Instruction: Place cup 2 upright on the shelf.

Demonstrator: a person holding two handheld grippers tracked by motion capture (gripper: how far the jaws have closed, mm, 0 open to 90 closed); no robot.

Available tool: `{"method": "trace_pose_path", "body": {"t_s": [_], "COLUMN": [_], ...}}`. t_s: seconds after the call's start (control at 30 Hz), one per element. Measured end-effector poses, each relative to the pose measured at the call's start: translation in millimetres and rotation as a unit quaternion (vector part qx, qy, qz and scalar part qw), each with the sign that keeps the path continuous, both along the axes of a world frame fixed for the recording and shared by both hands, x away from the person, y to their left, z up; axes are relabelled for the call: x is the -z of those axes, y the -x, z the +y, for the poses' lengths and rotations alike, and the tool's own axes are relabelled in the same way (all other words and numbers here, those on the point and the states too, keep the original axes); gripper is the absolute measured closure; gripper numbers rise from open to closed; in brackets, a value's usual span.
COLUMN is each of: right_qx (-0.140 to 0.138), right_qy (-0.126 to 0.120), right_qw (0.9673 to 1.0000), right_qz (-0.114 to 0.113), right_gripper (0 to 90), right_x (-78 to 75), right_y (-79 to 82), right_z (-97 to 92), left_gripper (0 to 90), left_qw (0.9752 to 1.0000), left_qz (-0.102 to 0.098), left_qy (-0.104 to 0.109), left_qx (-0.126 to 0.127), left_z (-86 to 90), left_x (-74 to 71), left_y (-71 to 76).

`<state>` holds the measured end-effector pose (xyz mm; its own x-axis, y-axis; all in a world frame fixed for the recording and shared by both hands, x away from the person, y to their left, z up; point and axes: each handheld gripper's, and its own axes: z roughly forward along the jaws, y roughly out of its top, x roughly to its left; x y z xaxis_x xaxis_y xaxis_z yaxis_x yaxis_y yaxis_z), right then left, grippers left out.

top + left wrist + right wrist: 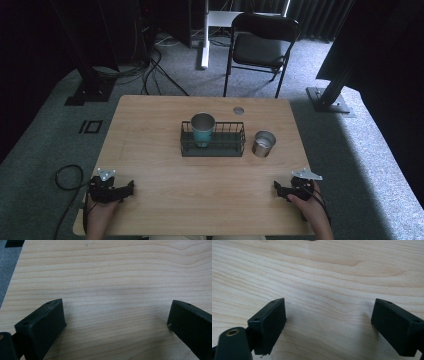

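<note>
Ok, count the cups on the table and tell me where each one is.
2. The teal cup stands inside the wire basket, at its left end. The silver cup stands on the table just right of the basket.

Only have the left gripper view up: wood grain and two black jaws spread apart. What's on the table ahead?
Observer: A black wire basket sits mid-table with a teal cup standing upright in its left end.
Operator: Anything outside the basket?
Observer: A shorter metal cup stands upright on the table just right of the basket; I can't tell whether they touch.
Operator: Where's the other hand?
Observer: The right gripper lies at the near right edge of the table, jaws wide apart and nothing between them in the right gripper view.
Operator: And mine, from above?
Observer: The left gripper lies at the near left edge, pointing toward the table's middle, well short of the basket.
</note>
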<state>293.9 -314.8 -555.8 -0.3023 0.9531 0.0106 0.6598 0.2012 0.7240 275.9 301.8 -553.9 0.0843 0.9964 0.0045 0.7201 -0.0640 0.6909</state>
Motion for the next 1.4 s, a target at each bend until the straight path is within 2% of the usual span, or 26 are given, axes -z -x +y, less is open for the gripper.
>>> {"method": "trace_pose_path", "body": {"t_s": [0.43, 0.8, 1.1, 1.4], "right_qx": [0.011, 0.007, 0.001, -0.011], "right_qy": [-0.009, -0.018, -0.041, -0.04], "right_qw": [0.9999, 0.9994, 0.9982, 0.9973], "right_qz": [-0.004, -0.029, -0.044, -0.06], "right_gripper": [12.0, 12.1, 12.1, 12.1], "right_x": [-0.9, -13.8, -21.5, -32.2], "right_y": [-0.7, -6.0, -10.8, -21.6], "right_z": [1.6, 7.0, 10.5, 20.2], "left_gripper": [1.8, 1.8, 1.8, 1.8], "left_qw": [1.0, 1.0, 1.0, 1.0], "left_qz": [-0.001, -0.001, -0.001, -0.001], "left_qy": [0.0, 0.0, 0.0, 0.0], "left_qx": [0.002, 0.002, 0.002, 0.002], "left_z": [0.2, 0.1, 0.2, 0.2], "left_x": [0.2, 0.2, 0.2, 0.2], "left_y": [-0.1, 0.0, 0.0, 0.0]}}
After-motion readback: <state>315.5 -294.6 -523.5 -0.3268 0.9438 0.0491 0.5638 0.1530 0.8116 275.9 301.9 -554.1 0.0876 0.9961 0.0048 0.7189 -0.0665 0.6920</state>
